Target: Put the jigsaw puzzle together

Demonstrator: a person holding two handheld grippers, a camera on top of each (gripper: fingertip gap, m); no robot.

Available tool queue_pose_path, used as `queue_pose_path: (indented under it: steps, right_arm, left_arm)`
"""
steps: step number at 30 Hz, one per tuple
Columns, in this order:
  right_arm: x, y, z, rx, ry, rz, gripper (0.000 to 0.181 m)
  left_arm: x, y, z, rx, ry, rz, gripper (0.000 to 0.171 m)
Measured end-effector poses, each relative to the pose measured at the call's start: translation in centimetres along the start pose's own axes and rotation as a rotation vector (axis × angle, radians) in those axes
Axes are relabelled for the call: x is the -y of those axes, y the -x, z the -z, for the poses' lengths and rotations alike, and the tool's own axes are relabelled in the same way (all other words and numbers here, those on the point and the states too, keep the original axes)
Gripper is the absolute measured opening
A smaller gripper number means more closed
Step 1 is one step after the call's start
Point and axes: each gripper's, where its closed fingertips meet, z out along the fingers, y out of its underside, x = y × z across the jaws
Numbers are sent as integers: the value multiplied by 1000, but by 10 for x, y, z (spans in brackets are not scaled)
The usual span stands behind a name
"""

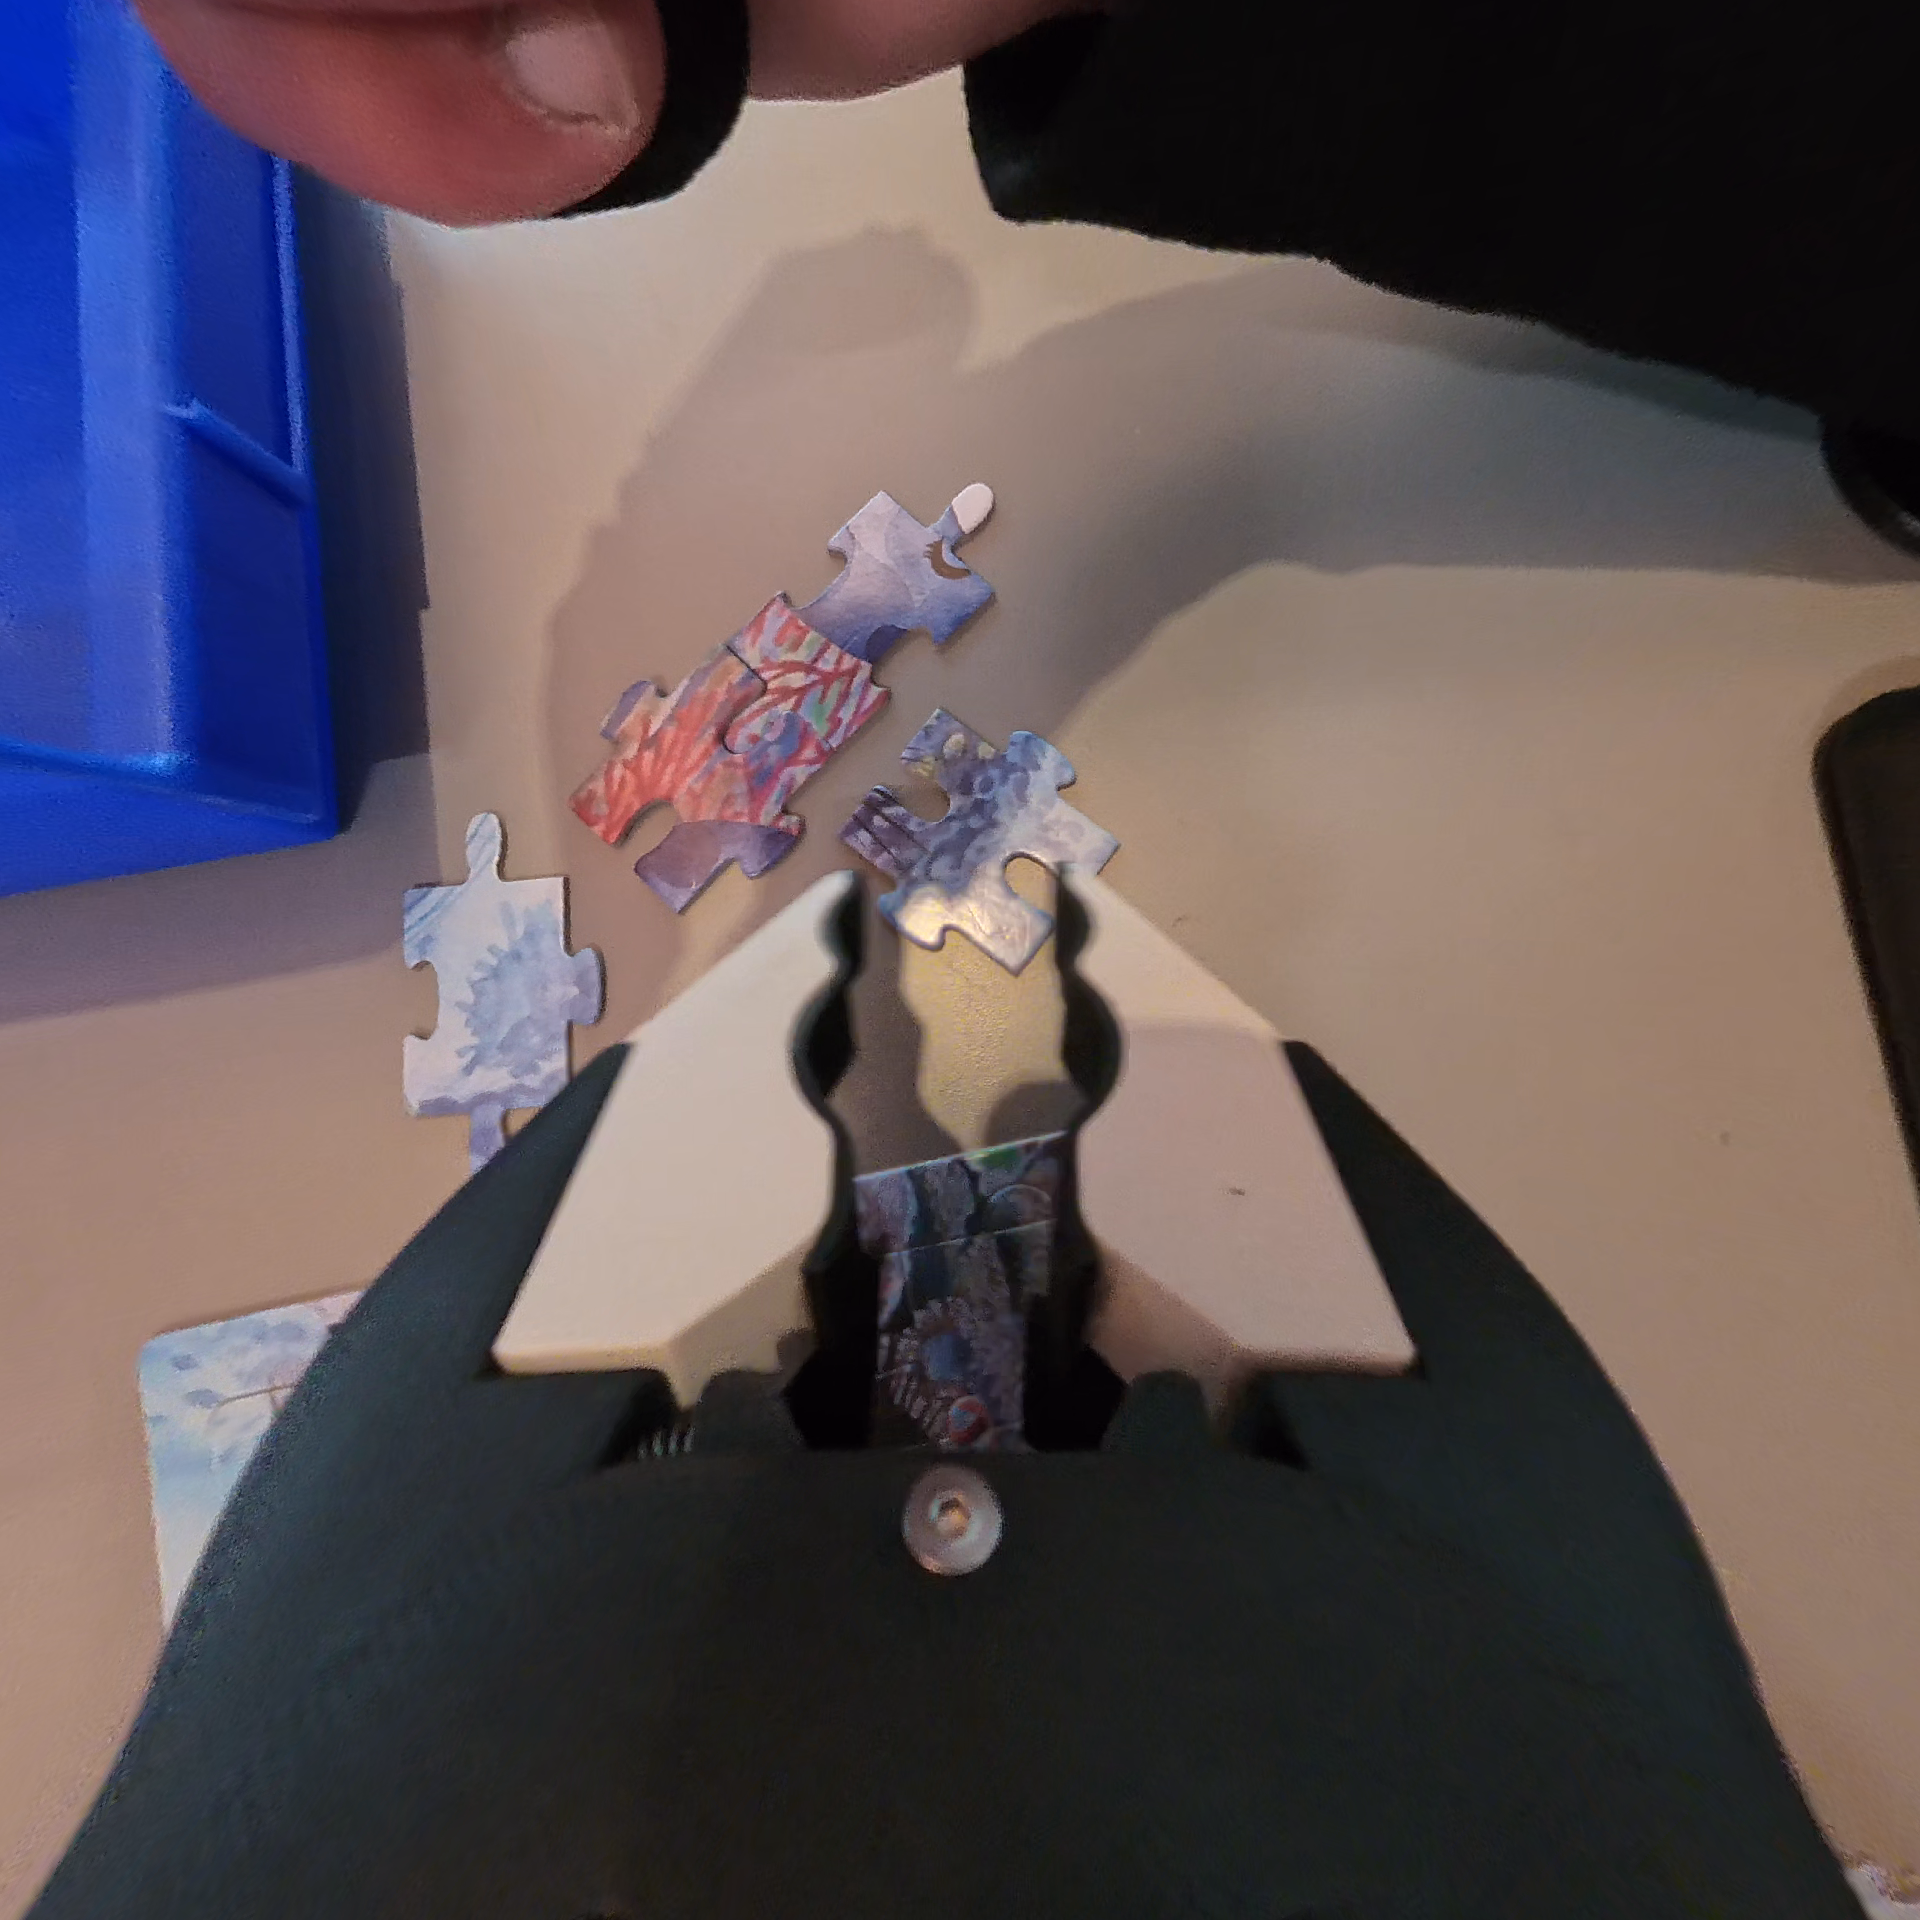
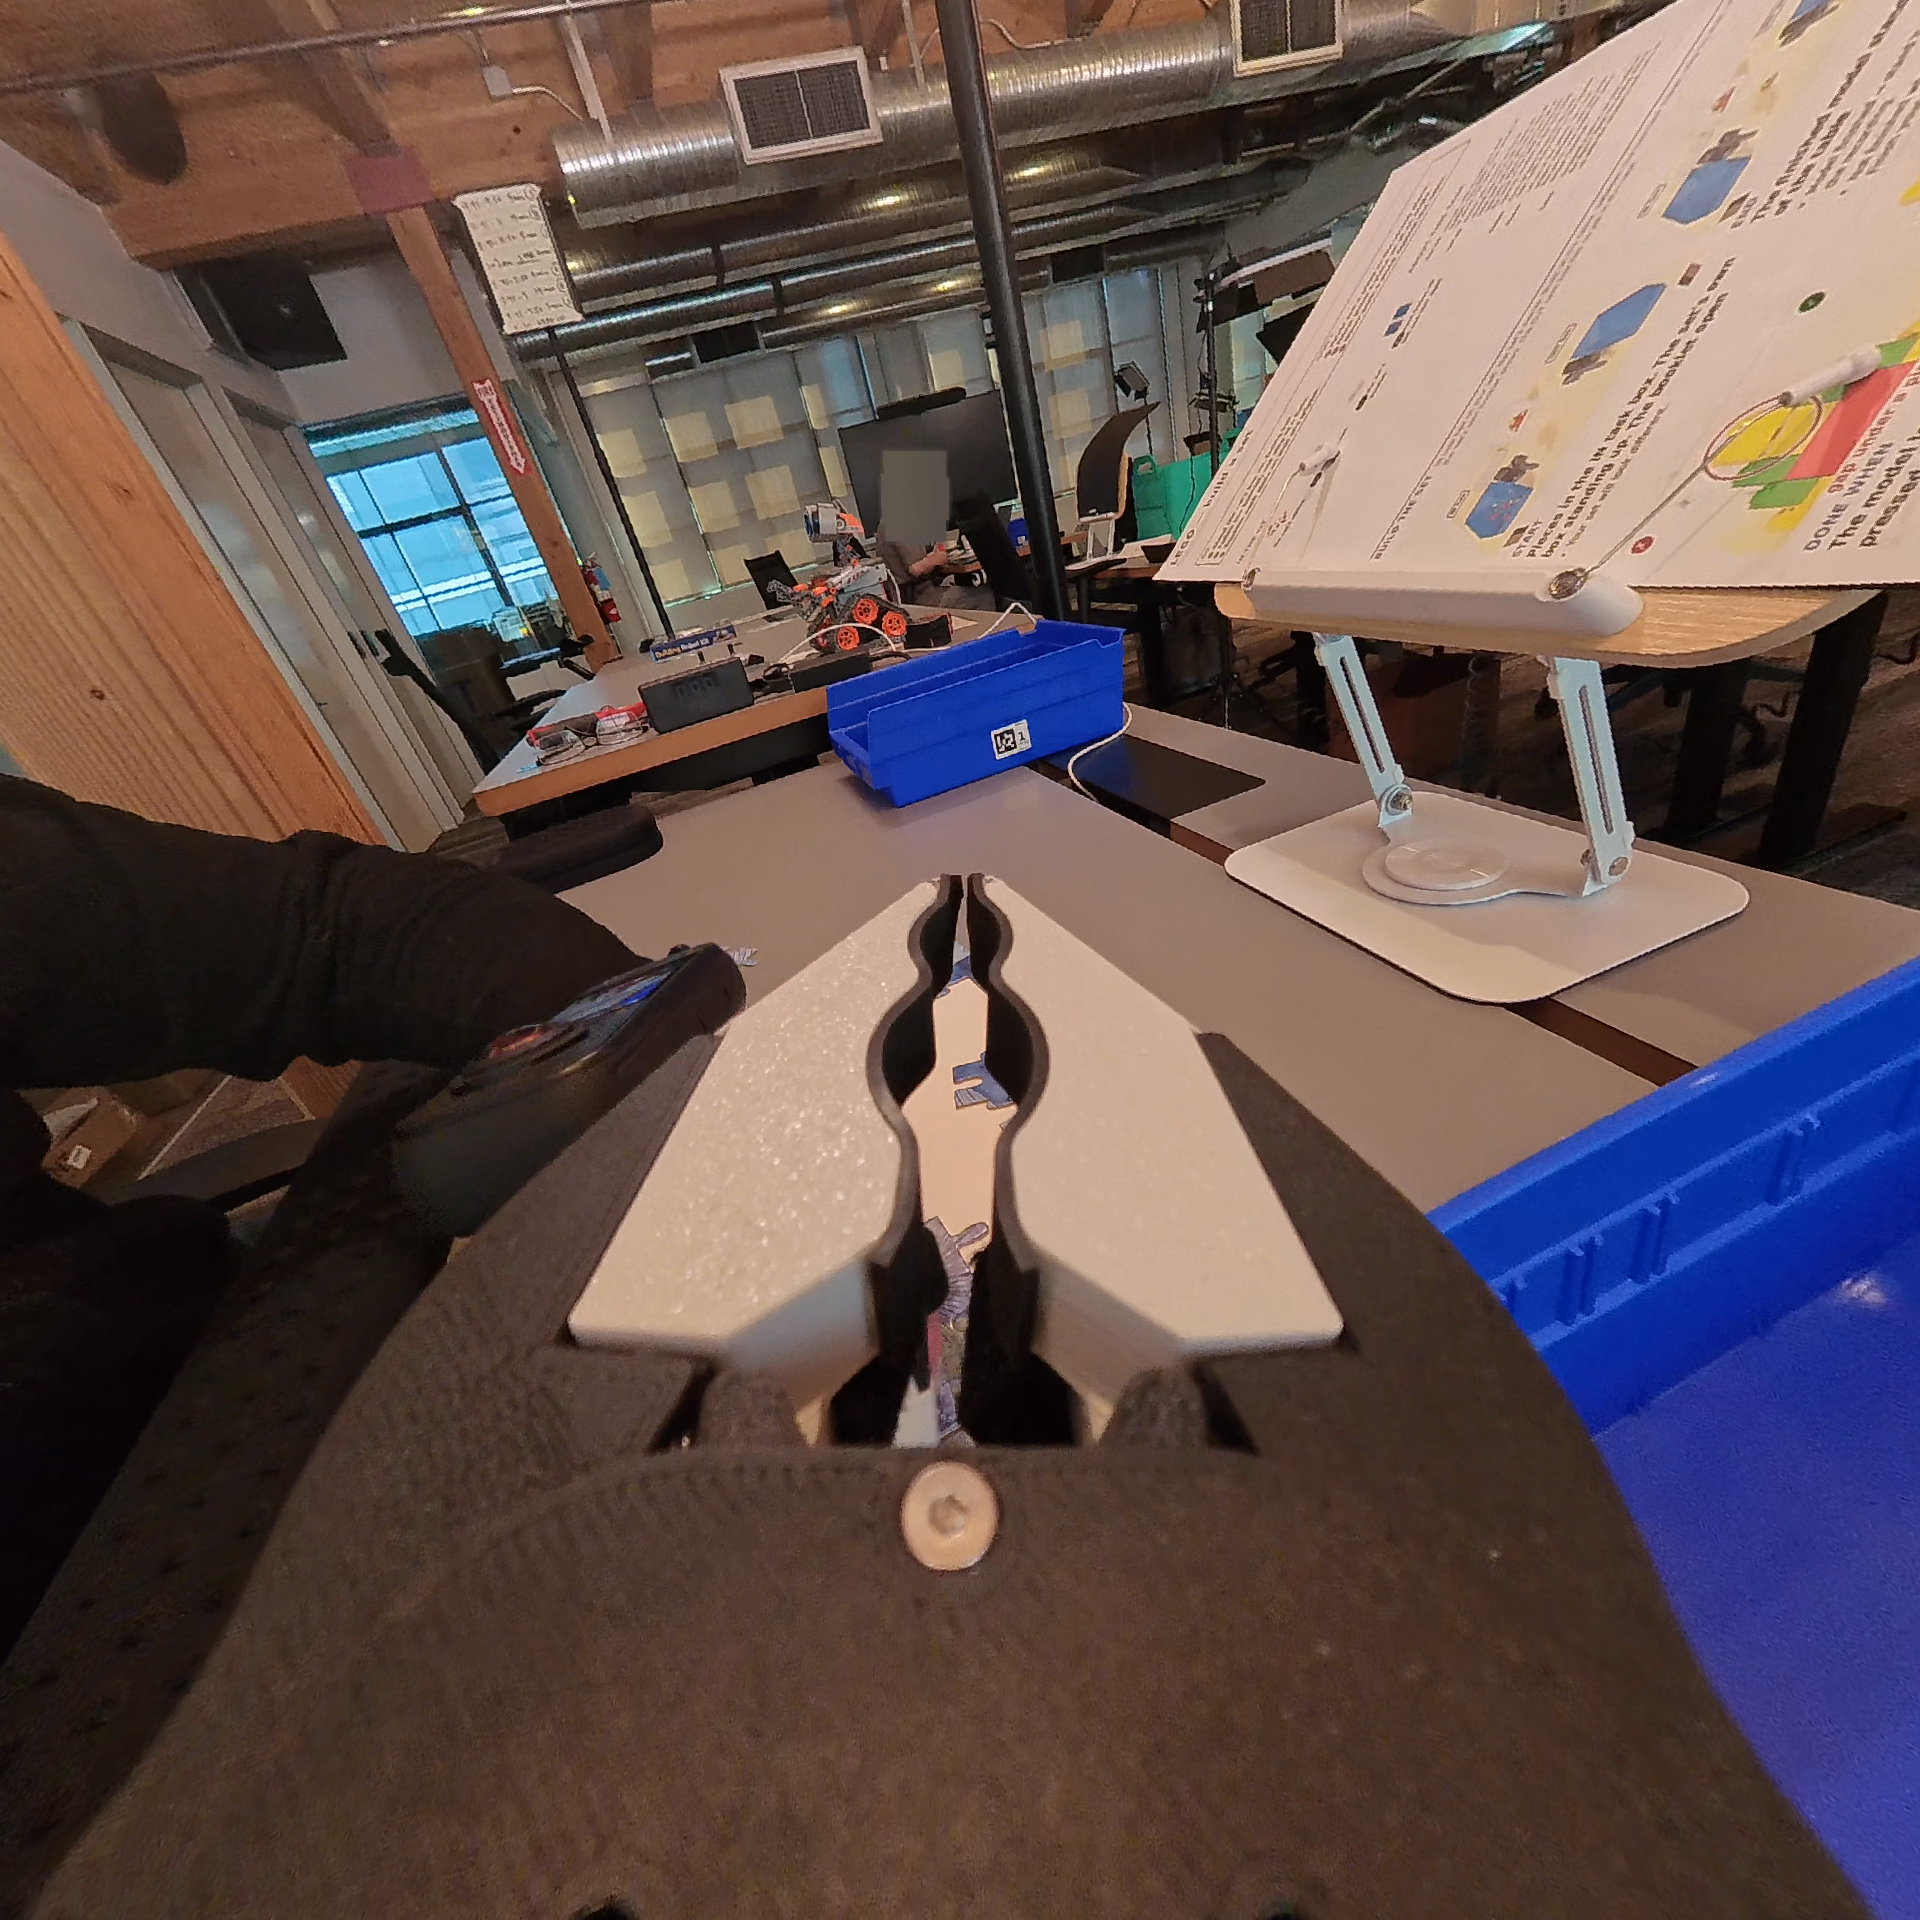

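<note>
In the left wrist view my left gripper (image 1: 958, 891) is open and low over the beige table (image 1: 1403, 935). A purple-blue puzzle piece (image 1: 977, 831) lies flat on the table at its fingertips, its near end between them, not pinched. A joined cluster of red coral and purple pieces (image 1: 732, 727) lies just beyond on the left. A pale blue piece (image 1: 499, 997) lies left of the fingers. Assembled puzzle (image 1: 956, 1299) shows under the gripper. My right gripper (image 2: 961, 883) is shut and points level over the table; loose pieces (image 2: 977, 1081) show below it.
A blue bin (image 1: 156, 520) stands at the left, and a thumb (image 1: 468, 104) and black sleeve (image 1: 1455, 156) hang above. In the right wrist view, a blue bin (image 2: 1714, 1351) is close on the right, another (image 2: 977, 707) stands farther off, and a white document stand (image 2: 1486, 883) is at the right. There is about 20 cm between the tips of the two grippers.
</note>
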Motion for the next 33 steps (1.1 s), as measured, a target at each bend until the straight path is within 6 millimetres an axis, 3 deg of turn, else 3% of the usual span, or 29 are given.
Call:
queue_pose_path:
  steps: [3, 6, 13, 23, 27, 31, 33]
  right_arm:
    - [0, 0, 0, 0, -1, -1, 0]
    - [-1, -1, 0, -1, 1, -3, 0]
    - [2, 2, 0, 6, -10, 0, 0]
    - [11, 6, 4, 14, -39, 6, 0]
    - [13, 6, 6, 16, -51, 5, 0]
    - [12, 5, 6, 18, -53, -1, 0]
    - [11, 5, 6, 19, -49, -3, 0]
  left_arm:
    - [-2, -3, -4, 7, 39, 67, 72]
    - [-1, -13, -12, 20, 51, 124, 84]
    - [6, -9, -15, 92, -1, 176, 38]
    - [8, -13, -11, 117, -13, 110, 36]
    - [9, -4, 16, 138, -36, 90, 36]
    - [1, 21, 70, 193, -57, 81, 36]
    - [-16, 36, 94, 221, -35, 92, 36]
